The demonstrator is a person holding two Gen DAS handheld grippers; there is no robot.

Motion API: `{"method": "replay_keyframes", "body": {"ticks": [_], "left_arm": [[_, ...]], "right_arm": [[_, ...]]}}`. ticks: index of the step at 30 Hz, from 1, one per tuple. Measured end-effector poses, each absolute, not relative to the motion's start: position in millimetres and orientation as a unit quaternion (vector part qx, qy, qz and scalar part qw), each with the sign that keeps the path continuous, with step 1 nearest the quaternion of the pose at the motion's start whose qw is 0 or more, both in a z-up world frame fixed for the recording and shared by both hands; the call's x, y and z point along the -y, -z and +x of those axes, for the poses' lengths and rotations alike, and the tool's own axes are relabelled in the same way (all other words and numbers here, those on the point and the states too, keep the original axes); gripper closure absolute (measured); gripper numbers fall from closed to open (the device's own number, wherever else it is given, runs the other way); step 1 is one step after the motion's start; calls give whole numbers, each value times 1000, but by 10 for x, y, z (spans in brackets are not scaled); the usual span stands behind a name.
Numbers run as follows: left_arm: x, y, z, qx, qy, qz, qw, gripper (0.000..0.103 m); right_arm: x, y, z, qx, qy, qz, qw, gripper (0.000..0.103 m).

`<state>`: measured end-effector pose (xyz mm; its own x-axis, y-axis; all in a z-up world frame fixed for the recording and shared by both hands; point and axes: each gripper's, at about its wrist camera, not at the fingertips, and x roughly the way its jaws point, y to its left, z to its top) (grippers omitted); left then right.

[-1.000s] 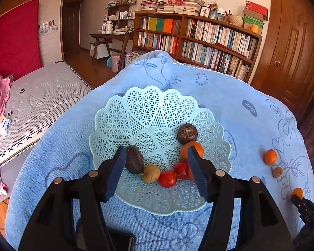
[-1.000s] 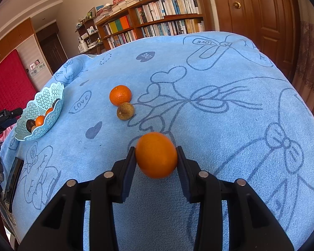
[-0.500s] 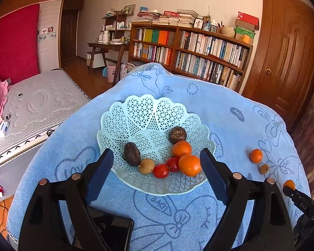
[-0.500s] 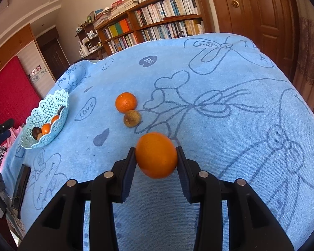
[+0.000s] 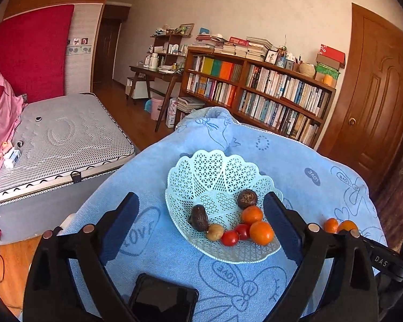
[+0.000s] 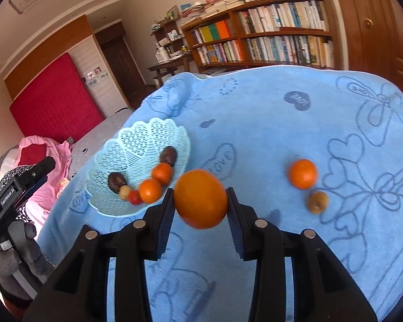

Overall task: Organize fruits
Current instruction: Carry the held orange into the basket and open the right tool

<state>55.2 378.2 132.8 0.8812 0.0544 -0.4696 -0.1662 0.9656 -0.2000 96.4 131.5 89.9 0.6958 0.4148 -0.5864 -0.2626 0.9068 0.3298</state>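
A pale green lattice basket sits on the blue towel and holds several fruits: two dark ones, two oranges, red tomatoes and a small tan fruit. My left gripper hangs wide open above and behind the basket, nothing between its fingers. My right gripper is shut on a large orange, held above the towel just right of the basket. A smaller orange and a brown fruit lie on the towel further right, also seen as the small orange in the left wrist view.
A black phone lies on the towel under the left gripper. A mattress stands left of the table, with a bookshelf and a wooden door behind. A gloved hand holds the left gripper's handle.
The left gripper opened wide and pulled back up from the basket, leaving an orange in it. The right gripper carried its large orange leftward, close to the basket.
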Motion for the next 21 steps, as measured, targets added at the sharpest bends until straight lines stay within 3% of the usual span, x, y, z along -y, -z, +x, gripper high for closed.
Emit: {"method": "replay_keyframes", "body": {"ticks": [12,21], "left_arm": [[-4044,-1524,419,-210,-69,-133,966,5],[-4131,-1538,403,-207,-74,-146,965,5]], "right_arm": [[-2460,-957,1482,-379,-255,76,886,65],[-2774,-774,1751,-411,-254,73,873,63]]}}
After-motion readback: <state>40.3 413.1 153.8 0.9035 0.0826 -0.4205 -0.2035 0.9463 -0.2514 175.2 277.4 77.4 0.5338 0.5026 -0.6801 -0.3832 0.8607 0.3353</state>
